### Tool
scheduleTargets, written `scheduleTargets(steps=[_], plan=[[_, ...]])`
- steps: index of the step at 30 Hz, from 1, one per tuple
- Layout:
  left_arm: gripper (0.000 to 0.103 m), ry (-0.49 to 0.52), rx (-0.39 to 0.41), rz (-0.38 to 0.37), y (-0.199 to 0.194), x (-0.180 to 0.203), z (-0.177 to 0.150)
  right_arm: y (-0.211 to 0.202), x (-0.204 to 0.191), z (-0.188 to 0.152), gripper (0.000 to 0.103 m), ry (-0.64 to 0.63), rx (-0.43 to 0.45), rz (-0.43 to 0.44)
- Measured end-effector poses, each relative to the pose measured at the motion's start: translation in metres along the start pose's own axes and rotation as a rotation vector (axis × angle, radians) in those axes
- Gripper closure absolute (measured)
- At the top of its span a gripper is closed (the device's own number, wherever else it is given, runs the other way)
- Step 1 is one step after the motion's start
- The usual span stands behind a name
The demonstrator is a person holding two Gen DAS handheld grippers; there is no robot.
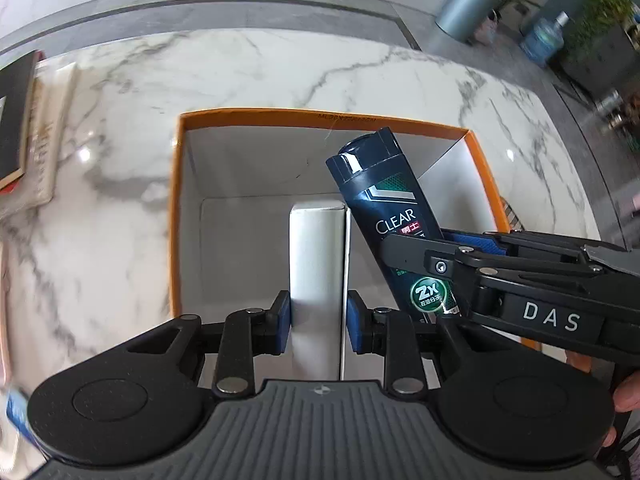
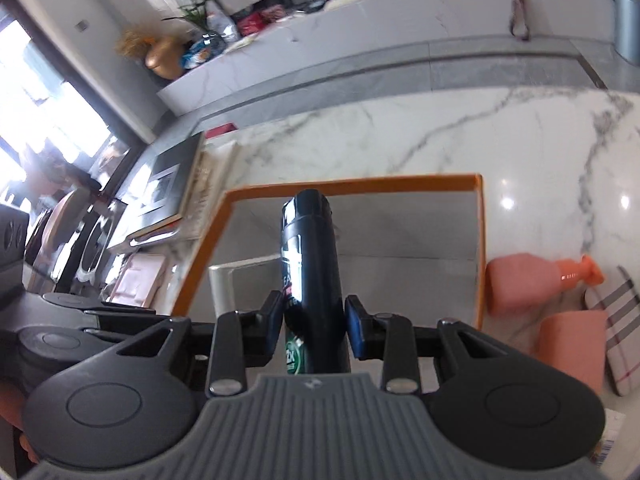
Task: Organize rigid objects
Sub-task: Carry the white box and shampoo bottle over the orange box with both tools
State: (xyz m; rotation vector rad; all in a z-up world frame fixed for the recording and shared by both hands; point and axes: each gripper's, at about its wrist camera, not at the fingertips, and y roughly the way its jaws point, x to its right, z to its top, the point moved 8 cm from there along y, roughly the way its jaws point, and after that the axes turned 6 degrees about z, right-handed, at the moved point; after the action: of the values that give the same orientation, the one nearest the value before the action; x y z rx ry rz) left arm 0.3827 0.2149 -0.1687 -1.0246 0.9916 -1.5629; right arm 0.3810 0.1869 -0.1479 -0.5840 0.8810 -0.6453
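An orange-rimmed box (image 1: pixel 176 216) with white inner walls sits on the marble table. My left gripper (image 1: pixel 318 322) is shut on a white rectangular carton (image 1: pixel 316 264), held over the box's inside. From the right comes my right gripper (image 1: pixel 416 254), shut on a dark blue CLEAR shampoo bottle (image 1: pixel 384 200) that leans over the box beside the carton. In the right wrist view the right gripper (image 2: pixel 314 326) clamps the bottle (image 2: pixel 314 256) with both blue pads, cap pointing away over the box (image 2: pixel 352 184). The white carton (image 2: pixel 224 284) shows to its left.
Books and framed pictures (image 2: pixel 168 192) are stacked on the table left of the box. Right of the box lie a pink bottle (image 2: pixel 532 284), a pink block (image 2: pixel 572 348) and a striped pouch (image 2: pixel 620 332). A grey bin (image 1: pixel 466 8) and plants stand on the floor beyond.
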Motion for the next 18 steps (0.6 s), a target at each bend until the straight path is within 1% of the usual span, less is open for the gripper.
scheduleTargets(steps=[2,6,11,13,15,16,17,18], plan=[[0.071,0.025,-0.015,0.0,0.009,-0.001,0.004,0.008,0.005,0.003,0.069,0.01,-0.003,-0.018],[0.071,0.094,-0.004,0.026,0.018,0.001,0.01,0.015,0.005,0.006,0.069,0.036,0.005,-0.018],[0.069,0.198,0.034,0.103,0.023,0.005,0.01,0.021,0.004,0.0,0.069,0.031,0.014,-0.056],[0.065,0.25,0.045,0.15,0.024,0.009,0.007,0.021,0.004,-0.005,0.07,0.029,0.011,-0.064],[0.063,0.311,0.073,0.204,0.021,0.011,0.005,0.023,0.004,-0.008,0.07,0.021,0.006,-0.068],[0.055,0.332,0.089,0.219,0.019,0.013,0.006,0.023,0.004,-0.01,0.07,0.019,0.004,-0.069],[0.05,0.345,0.106,0.259,0.015,0.012,0.007,0.024,0.004,-0.01,0.07,0.021,0.004,-0.069],[0.05,0.358,0.123,0.314,0.012,0.009,0.009,0.024,0.003,-0.011,0.07,0.024,0.004,-0.069]])
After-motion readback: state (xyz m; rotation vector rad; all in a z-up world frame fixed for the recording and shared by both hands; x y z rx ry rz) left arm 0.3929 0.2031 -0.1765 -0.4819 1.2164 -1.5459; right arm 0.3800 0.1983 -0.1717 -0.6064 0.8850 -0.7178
